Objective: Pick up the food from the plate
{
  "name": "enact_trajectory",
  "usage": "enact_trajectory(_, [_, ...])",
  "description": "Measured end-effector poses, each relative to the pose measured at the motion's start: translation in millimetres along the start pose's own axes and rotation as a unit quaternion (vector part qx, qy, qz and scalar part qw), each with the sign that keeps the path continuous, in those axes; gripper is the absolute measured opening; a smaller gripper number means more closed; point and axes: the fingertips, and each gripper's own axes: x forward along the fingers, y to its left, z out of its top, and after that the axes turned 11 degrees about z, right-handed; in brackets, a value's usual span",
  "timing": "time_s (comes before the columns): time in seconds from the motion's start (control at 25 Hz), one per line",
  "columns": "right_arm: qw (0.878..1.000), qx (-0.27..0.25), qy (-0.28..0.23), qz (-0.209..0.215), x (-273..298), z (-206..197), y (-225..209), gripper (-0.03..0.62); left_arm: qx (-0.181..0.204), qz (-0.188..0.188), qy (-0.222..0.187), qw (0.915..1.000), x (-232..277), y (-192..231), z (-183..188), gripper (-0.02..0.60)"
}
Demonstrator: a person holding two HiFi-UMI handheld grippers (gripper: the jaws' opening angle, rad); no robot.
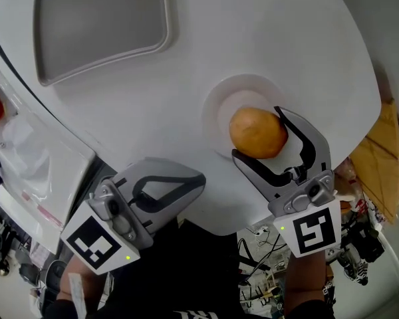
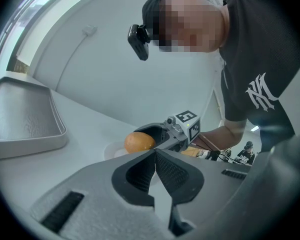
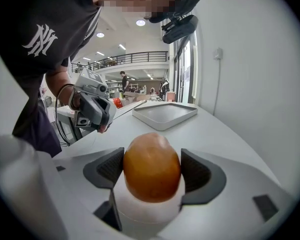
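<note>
Grey left gripper (image 1: 198, 178) hangs at the near edge of the white worktop (image 1: 272, 38), jaws together, nothing between them. Right gripper (image 3: 152, 170): jaws pressed against both sides of the orange-brown food (image 1: 255, 132), which sits on a white plate (image 1: 219, 102). Farther off to the left, well apart: shallow grey tray (image 1: 100, 25).
</note>
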Motion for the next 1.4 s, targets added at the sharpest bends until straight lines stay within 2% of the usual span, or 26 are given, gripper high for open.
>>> enact_trajectory(0.16, [0.999,0.000,-0.025,-0.022,-13,35,2,0.353,0.015,-0.009,-0.007,0.9998,-14,-7,16,0.005])
enact_trajectory(0.36, [0.997,-0.015,-0.038,-0.060,-40,97,12,0.353,0.030,-0.030,-0.020,0.9989,-43,-18,53,0.005])
enact_trajectory(0.6, [0.989,-0.021,-0.078,-0.126,-92,179,27,0.353,0.062,-0.053,-0.048,0.9955,-74,-30,113,0.005])
enact_trajectory(0.72, [0.983,-0.018,-0.088,-0.157,-119,209,46,0.353,0.057,-0.060,-0.060,0.9948,-92,-40,137,0.005])
enact_trajectory(0.8, [0.978,-0.013,-0.109,-0.177,-138,229,59,0.353,0.059,-0.065,-0.074,0.9934,-105,-47,153,0.005])
enact_trajectory(0.92, [0.968,-0.009,-0.150,-0.202,-172,254,79,0.353,0.084,-0.069,-0.096,0.9894,-116,-62,176,0.005])
enact_trajectory(1.04, [0.956,-0.001,-0.196,-0.220,-214,270,106,0.353,0.097,-0.071,-0.119,0.9856,-127,-91,197,0.005])
enact_trajectory(1.16, [0.945,0.000,-0.229,-0.233,-253,275,140,0.353,0.111,-0.074,-0.138,0.9814,-143,-134,211,0.005])
enact_trajectory(1.28, [0.934,0.002,-0.264,-0.243,-287,275,175,0.353,0.138,-0.077,-0.139,0.9776,-156,-177,214,0.005])
enact_trajectory(1.4, [0.916,0.024,-0.321,-0.240,-322,269,206,0.353,0.168,-0.080,-0.142,0.9722,-166,-215,215,0.005])
